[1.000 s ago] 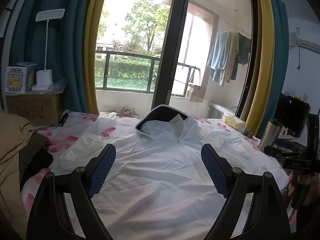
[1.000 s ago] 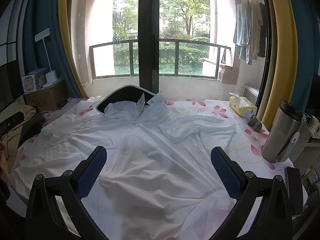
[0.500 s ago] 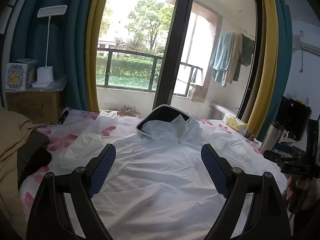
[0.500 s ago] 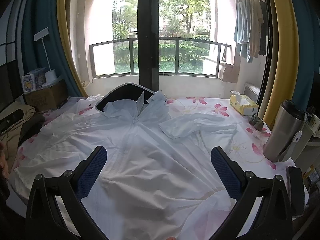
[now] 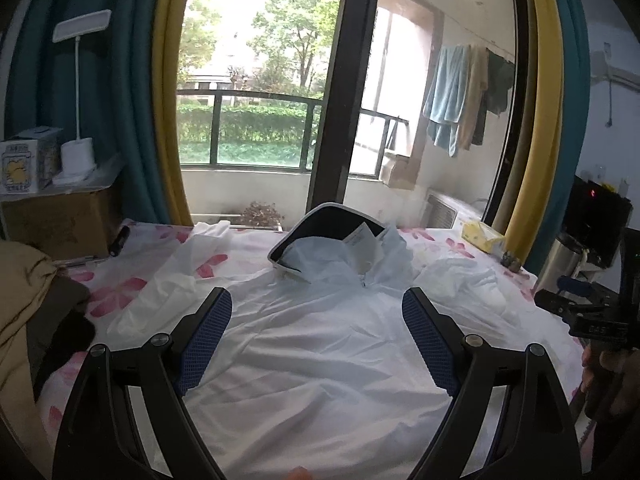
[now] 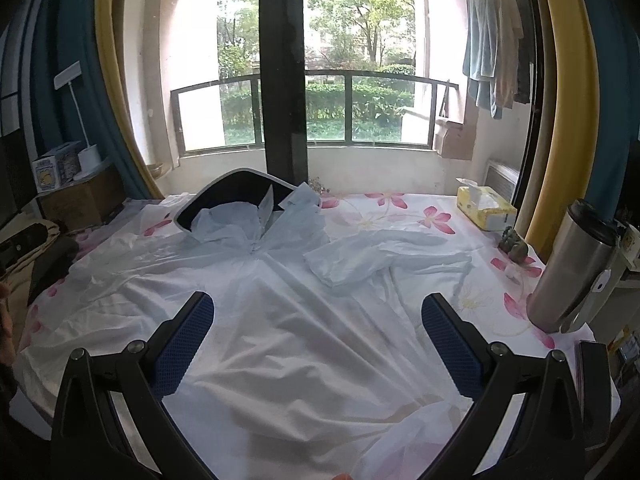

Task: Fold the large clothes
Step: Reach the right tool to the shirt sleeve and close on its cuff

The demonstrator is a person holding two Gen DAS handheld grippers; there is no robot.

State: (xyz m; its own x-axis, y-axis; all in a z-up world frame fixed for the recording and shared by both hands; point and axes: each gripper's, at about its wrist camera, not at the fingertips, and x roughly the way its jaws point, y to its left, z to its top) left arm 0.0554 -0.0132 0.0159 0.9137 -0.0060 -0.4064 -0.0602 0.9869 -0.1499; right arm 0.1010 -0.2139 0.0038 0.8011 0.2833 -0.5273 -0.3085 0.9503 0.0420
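Observation:
A large thin white jacket [image 5: 316,344] lies spread face up on the flowered tablecloth [image 5: 120,292], collar toward the window. It also shows in the right wrist view [image 6: 288,320]. Its right sleeve [image 6: 380,252] is folded in over the chest; its left sleeve [image 5: 168,284] lies out to the left. My left gripper [image 5: 317,312] is open and empty above the jacket's lower body. My right gripper [image 6: 318,316] is open and empty above the same part. The right gripper's body shows at the far right of the left wrist view [image 5: 592,316].
A black chair back [image 6: 236,192] stands behind the collar. A steel flask [image 6: 572,268], a yellow tissue box [image 6: 484,208] and a small dark object [image 6: 514,246] are on the right. Brown clothes [image 5: 28,300] lie left. A cardboard box [image 5: 60,220] with a lamp [image 5: 78,156] stands far left.
Both grippers have risen and tilted slightly, so the jacket sits a little lower in both views. Nothing was grasped and the jacket has not moved.

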